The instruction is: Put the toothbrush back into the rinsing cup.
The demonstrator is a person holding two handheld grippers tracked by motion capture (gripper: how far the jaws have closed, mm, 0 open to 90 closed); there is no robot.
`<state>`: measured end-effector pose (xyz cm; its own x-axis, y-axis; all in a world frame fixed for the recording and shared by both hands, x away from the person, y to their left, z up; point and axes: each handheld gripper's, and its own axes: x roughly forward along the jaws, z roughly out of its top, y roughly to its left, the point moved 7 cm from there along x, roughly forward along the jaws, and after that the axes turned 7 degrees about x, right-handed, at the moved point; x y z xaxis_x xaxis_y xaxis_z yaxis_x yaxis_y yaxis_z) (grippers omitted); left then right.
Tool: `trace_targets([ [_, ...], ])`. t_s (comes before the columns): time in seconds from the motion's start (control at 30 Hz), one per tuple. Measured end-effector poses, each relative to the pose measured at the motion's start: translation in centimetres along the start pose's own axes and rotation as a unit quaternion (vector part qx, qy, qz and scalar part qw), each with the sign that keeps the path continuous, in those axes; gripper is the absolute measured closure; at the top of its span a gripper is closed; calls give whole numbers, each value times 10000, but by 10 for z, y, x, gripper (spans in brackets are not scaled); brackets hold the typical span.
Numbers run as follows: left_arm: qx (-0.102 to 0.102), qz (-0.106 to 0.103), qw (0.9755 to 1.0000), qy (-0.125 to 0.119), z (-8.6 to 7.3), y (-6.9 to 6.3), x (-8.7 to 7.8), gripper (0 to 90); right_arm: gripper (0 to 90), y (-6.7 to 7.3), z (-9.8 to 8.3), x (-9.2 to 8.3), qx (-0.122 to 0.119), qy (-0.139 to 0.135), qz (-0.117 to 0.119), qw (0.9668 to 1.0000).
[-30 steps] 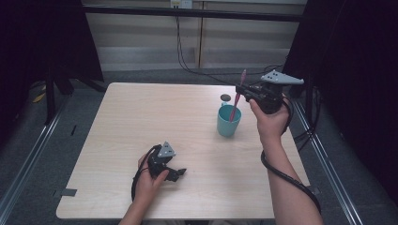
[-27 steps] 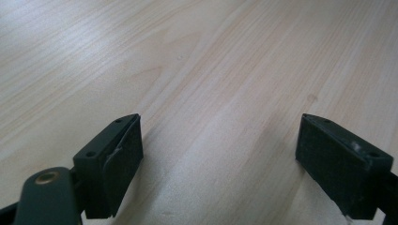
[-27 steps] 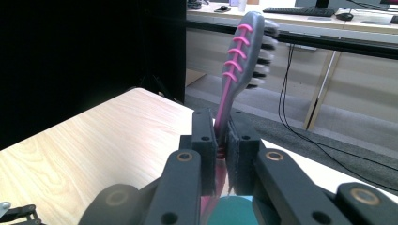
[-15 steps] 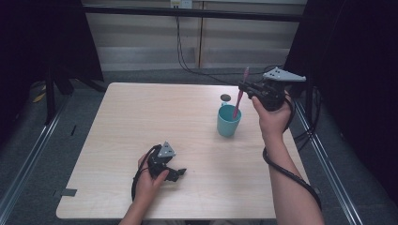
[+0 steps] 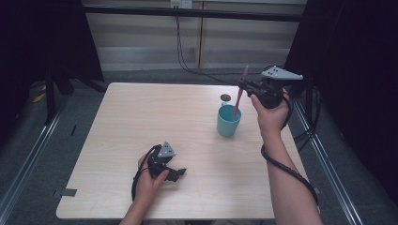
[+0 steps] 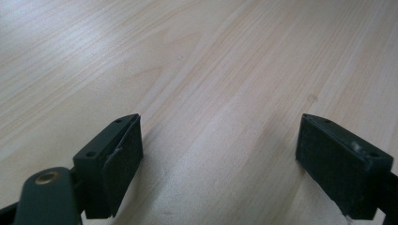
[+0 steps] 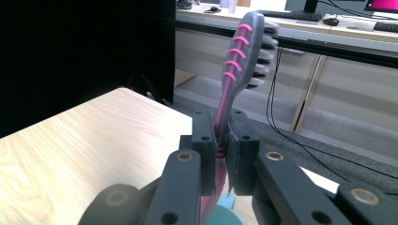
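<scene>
A pink and grey toothbrush point(image 5: 241, 92) stands nearly upright, its lower end inside a teal cup point(image 5: 229, 121) on the right half of the table. My right gripper point(image 5: 244, 87) is shut on its handle just above the cup. In the right gripper view the jaws clamp the pink handle point(image 7: 219, 123) and the bristled head point(image 7: 251, 49) rises above them; the cup's rim point(image 7: 225, 216) shows below. My left gripper point(image 5: 177, 174) rests low on the table near the front edge, held by a hand. Its jaws stand wide open over bare wood, fingers point(image 6: 112, 164) apart from anything.
The light wooden table point(image 5: 141, 122) has a small dark round mark point(image 5: 225, 97) just behind the cup. A cable trails from each gripper. Dark curtains flank the table, and a floor rail runs along each side.
My right gripper has shifted slightly right and up with the toothbrush, which now stands a little steeper. The left gripper has stayed put.
</scene>
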<state>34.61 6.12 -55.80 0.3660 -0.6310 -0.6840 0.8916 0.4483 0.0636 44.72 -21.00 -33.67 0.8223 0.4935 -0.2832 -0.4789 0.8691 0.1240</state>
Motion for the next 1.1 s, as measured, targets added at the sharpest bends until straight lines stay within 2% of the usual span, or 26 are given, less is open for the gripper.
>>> trace_targets([
  [0.57, -4, 8, 10000, 0, 0, 0, 0, 150, 835, -18, -8, 13, 101, -44, -167, 9998],
  [0.73, -6, 11, 10000, -1, 0, 0, 0, 150, 834, -18, -15, 20, 0, 22, -197, 9998],
  [1.1, -6, 25, 10000, -9, 0, 0, 0, 150, 834, -13, -38, 36, 87, 126, -116, 9998],
])
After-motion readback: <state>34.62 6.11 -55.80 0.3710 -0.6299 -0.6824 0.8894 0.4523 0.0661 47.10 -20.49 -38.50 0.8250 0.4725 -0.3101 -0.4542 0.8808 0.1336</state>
